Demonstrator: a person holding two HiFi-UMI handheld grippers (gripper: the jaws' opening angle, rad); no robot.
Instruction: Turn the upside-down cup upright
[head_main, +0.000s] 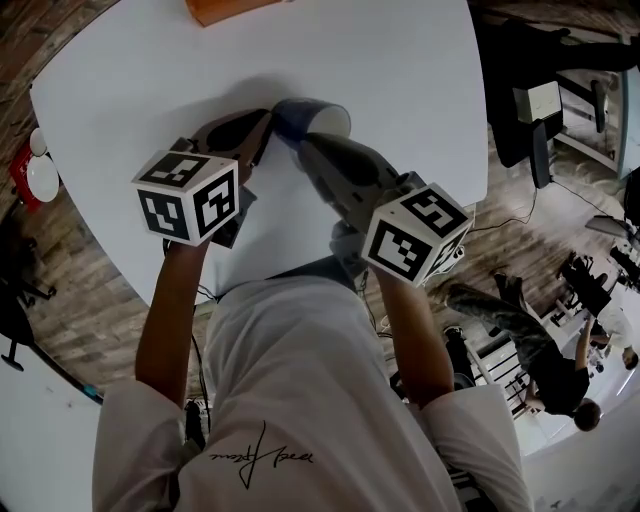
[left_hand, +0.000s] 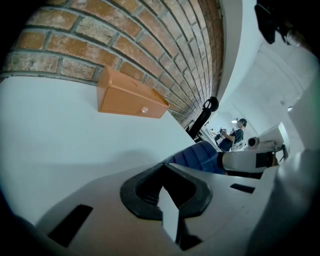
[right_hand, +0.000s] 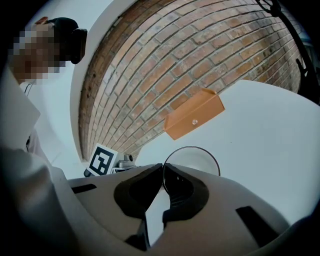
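Observation:
The cup (head_main: 305, 116) is dark blue outside and white inside. In the head view it is tipped on its side over the middle of the white table (head_main: 410, 70), mouth facing right. My right gripper (head_main: 303, 140) is shut on its rim; in the right gripper view the round white mouth (right_hand: 192, 161) shows just past the pinched jaws (right_hand: 163, 175). My left gripper (head_main: 262, 126) sits right beside the cup on its left, jaws together and holding nothing. In the left gripper view the blue cup wall (left_hand: 197, 156) lies to the right of the closed jaws (left_hand: 165, 175).
An orange box (head_main: 225, 8) (left_hand: 130, 96) (right_hand: 195, 114) rests at the table's far edge against a brick wall (left_hand: 125, 35). People (head_main: 545, 360) and equipment stand on the floor to the right. Table edges fall away left and right.

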